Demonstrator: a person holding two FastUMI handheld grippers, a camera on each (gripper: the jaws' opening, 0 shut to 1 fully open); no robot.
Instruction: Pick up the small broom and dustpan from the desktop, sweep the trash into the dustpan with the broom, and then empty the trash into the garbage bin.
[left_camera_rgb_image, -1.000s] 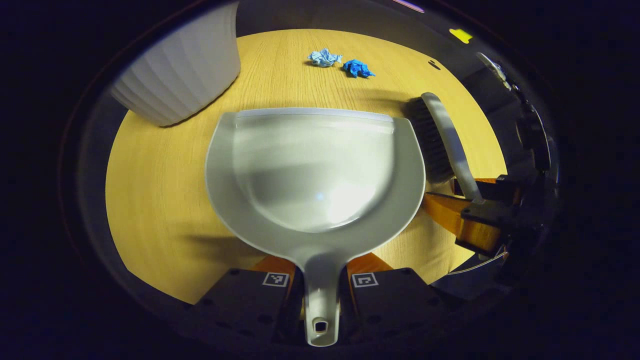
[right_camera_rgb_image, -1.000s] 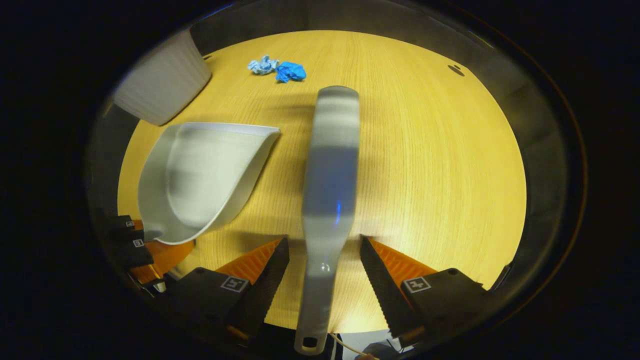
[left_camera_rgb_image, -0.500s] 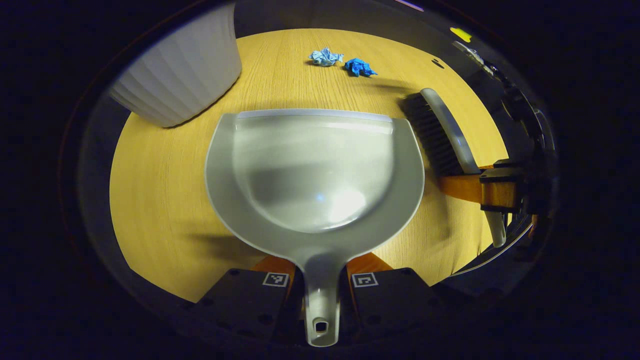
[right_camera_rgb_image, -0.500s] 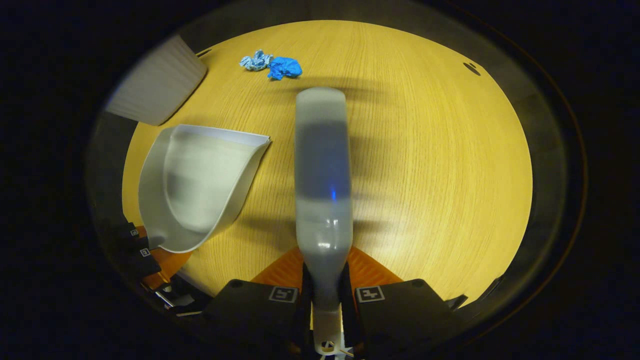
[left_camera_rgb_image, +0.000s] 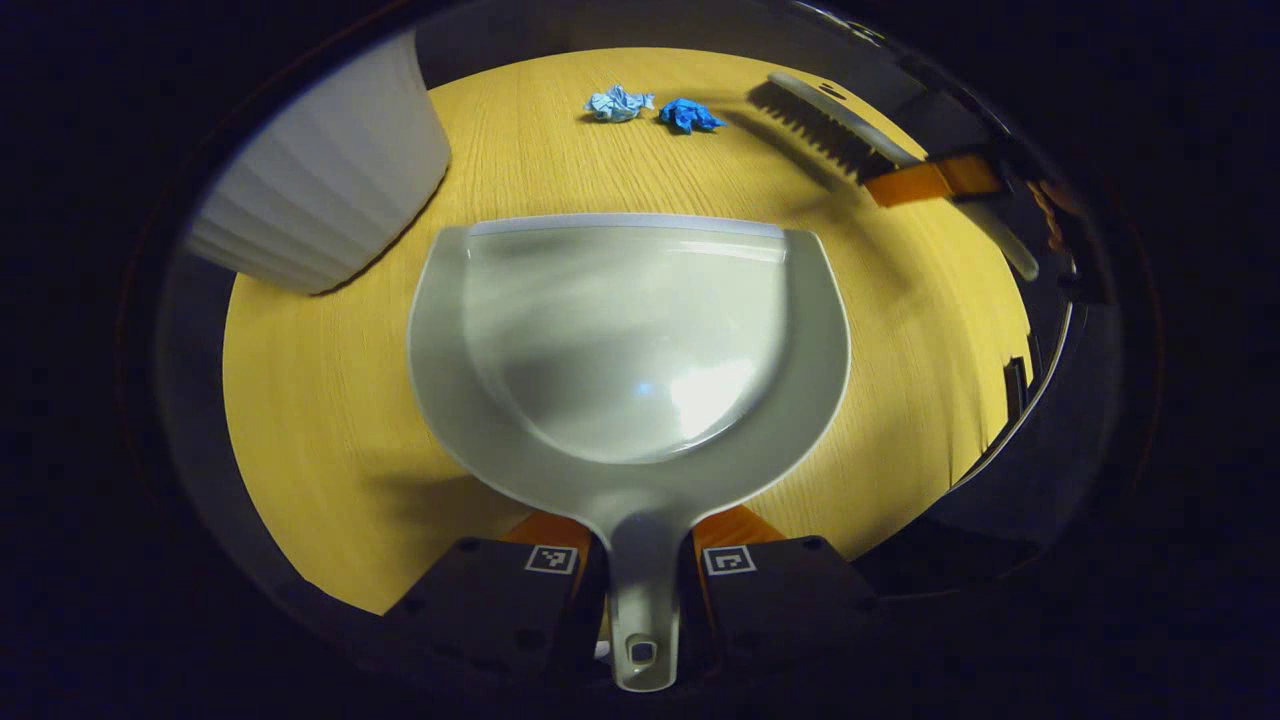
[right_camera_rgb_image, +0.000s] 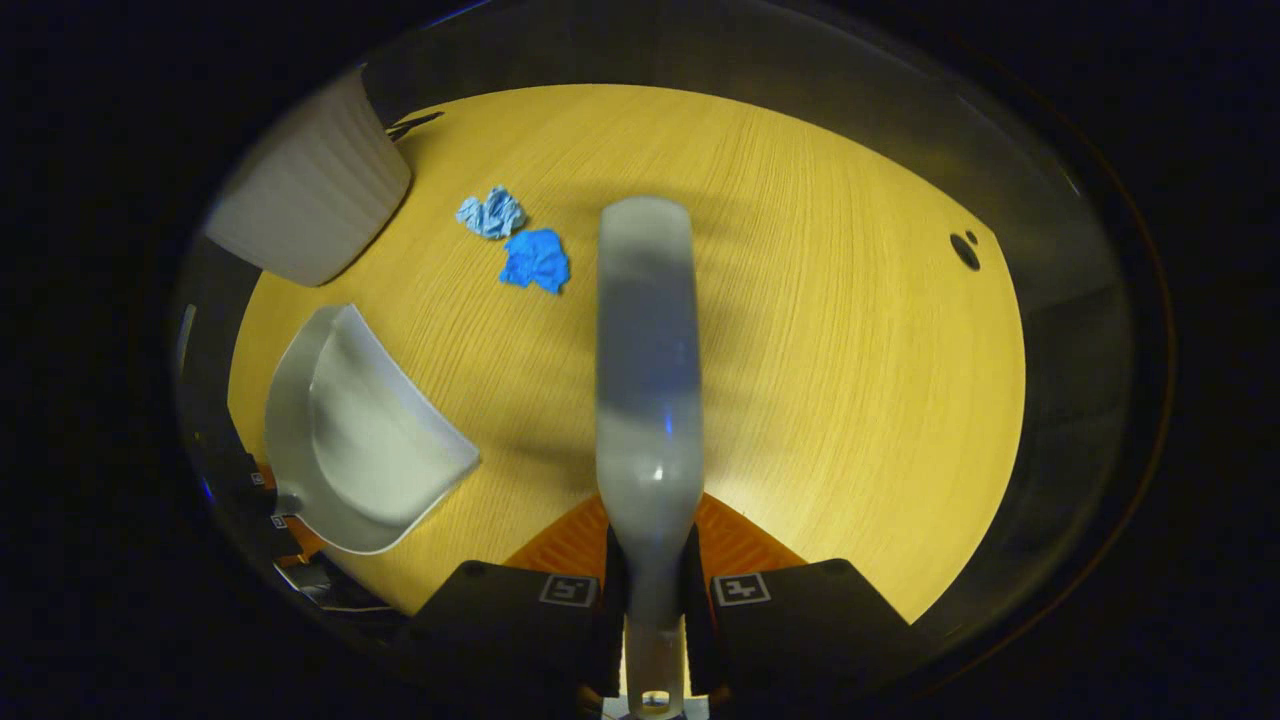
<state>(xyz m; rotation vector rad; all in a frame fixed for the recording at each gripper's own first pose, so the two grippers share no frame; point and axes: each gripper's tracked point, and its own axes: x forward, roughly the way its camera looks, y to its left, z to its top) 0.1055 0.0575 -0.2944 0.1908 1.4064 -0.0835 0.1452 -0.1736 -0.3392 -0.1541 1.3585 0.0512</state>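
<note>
My left gripper (left_camera_rgb_image: 640, 560) is shut on the handle of the grey dustpan (left_camera_rgb_image: 630, 340), which stretches ahead over the wooden desktop (left_camera_rgb_image: 320, 400). Far ahead lie two crumpled paper scraps, a pale blue one (left_camera_rgb_image: 617, 103) and a darker blue one (left_camera_rgb_image: 688, 115). My right gripper (right_camera_rgb_image: 650, 590) is shut on the handle of the small broom (right_camera_rgb_image: 648, 380), whose grey back points forward. In the left gripper view the broom (left_camera_rgb_image: 830, 125) hangs at the far right, bristles down, just right of the scraps. In the right gripper view the scraps (right_camera_rgb_image: 535, 260) lie left of the broom head and the dustpan (right_camera_rgb_image: 355, 435) sits at the lower left.
A white ribbed garbage bin (left_camera_rgb_image: 320, 190) stands at the far left of the desktop, also seen in the right gripper view as the bin (right_camera_rgb_image: 310, 195) at the upper left. A small dark hole (right_camera_rgb_image: 965, 250) marks the desktop at the right. The desktop's edge curves close by on the right.
My right gripper closed on the broom handle, then carried the broom up and forward toward the scraps. The dustpan stayed held in my left gripper, almost unmoved.
</note>
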